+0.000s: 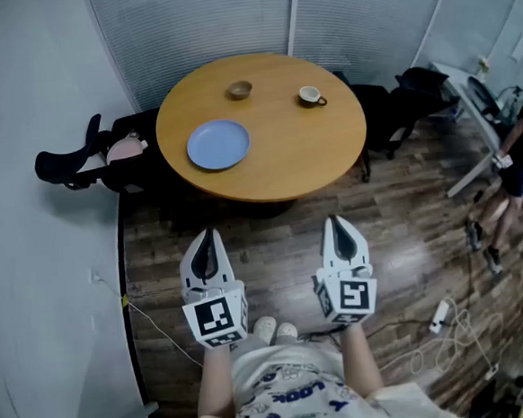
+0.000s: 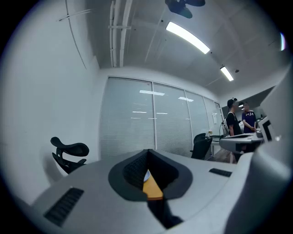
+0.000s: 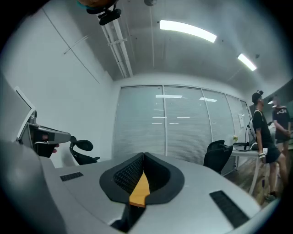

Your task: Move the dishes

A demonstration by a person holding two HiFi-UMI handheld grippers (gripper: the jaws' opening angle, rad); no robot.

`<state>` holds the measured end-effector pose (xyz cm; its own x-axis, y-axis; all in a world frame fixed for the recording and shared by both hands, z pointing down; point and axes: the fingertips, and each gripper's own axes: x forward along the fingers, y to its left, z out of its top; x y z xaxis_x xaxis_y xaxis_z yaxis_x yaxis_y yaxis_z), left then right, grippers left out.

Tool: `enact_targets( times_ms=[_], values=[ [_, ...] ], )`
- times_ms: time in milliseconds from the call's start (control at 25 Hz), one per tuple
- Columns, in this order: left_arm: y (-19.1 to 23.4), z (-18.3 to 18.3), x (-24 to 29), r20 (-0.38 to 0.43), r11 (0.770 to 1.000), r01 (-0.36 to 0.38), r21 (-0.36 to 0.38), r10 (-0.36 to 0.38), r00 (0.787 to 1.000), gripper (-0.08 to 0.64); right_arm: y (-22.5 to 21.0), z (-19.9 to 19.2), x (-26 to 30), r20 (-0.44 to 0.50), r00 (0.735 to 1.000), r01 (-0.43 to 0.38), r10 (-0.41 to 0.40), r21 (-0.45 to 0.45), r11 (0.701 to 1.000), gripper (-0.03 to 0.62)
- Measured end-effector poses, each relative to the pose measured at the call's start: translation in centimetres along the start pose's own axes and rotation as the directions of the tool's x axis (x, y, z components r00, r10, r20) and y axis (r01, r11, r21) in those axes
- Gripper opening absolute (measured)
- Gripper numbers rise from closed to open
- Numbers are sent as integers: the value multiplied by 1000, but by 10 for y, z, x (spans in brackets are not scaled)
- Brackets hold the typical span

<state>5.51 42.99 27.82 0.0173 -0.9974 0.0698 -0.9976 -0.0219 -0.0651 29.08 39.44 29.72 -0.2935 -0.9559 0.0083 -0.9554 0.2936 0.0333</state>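
Head view looks down on the table [image 1: 268, 171]; gripper views look level across it.

Evenly bright and cool-toned, lit from overhead by long ceiling lights [image 2: 187, 37] mirrored as streaks in the glass wall [image 2: 132, 123]. Pale sheen on the wood floor [image 1: 409, 246], dark shadow beneath the table [image 1: 284, 148]. Strongly bent and black-cornered in both gripper views.

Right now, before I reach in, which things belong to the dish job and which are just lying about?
Job: blue plate, small brown bowl, white cup, all on the round table.
Lying about: black office chair, power strip on the floor.
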Motion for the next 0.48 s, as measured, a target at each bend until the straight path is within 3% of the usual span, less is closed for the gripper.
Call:
enact_targets(
  times_ms=[480],
  values=[
    [-3, -9, -4, -19, 999, -47, -18, 47, 999, 2, -5, -10, 1, -33, 999, -22, 21, -6, 1000, 5]
  ],
)
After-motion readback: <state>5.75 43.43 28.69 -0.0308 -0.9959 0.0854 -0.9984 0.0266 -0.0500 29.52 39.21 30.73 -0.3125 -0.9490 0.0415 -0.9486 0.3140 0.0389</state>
